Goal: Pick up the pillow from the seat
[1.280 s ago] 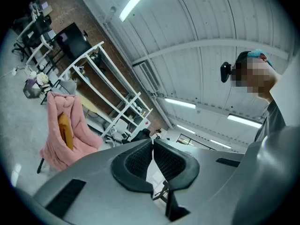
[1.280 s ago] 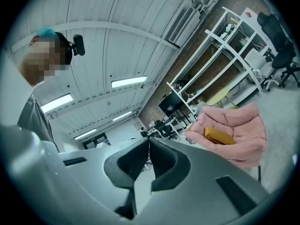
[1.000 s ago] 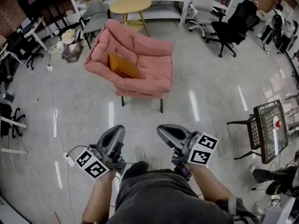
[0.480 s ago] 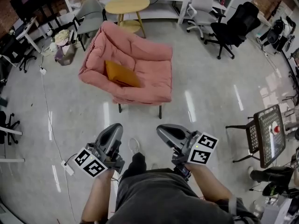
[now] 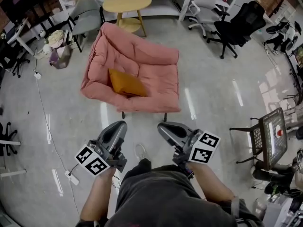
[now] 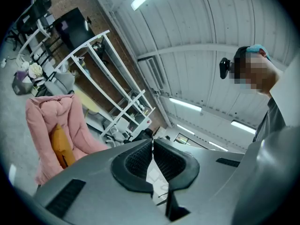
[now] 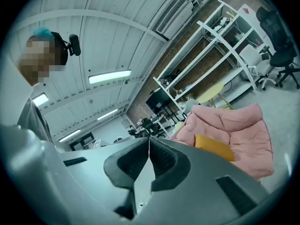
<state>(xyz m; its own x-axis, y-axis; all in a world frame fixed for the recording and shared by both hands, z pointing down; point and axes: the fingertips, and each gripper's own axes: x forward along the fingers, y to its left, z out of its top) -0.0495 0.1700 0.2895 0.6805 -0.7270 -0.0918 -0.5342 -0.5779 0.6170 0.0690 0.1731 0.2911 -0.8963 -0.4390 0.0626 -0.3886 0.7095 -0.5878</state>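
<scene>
An orange pillow [image 5: 127, 83] lies on the seat of a pink padded armchair [image 5: 156, 74] in the middle of the floor in the head view. The pillow [image 6: 59, 145] shows small at the left in the left gripper view, and the pillow [image 7: 214, 147] sits right of centre in the right gripper view. My left gripper [image 5: 118, 126] and right gripper [image 5: 164, 127] are held close to my body, well short of the chair's front edge. Both point upward toward the room, both are shut, and nothing is between their jaws.
A round wooden table [image 5: 127, 2] stands behind the armchair. Office chairs [image 5: 235, 21] are at the back right, a grey chair [image 5: 85, 13] at the back left. A mesh stand [image 5: 271, 137] is on the right. A cable [image 5: 42, 117] runs over the floor at left.
The armchair and pillow have drawn nearer and lower in the head view as I walk toward them. Both grippers keep their pose, shut.
</scene>
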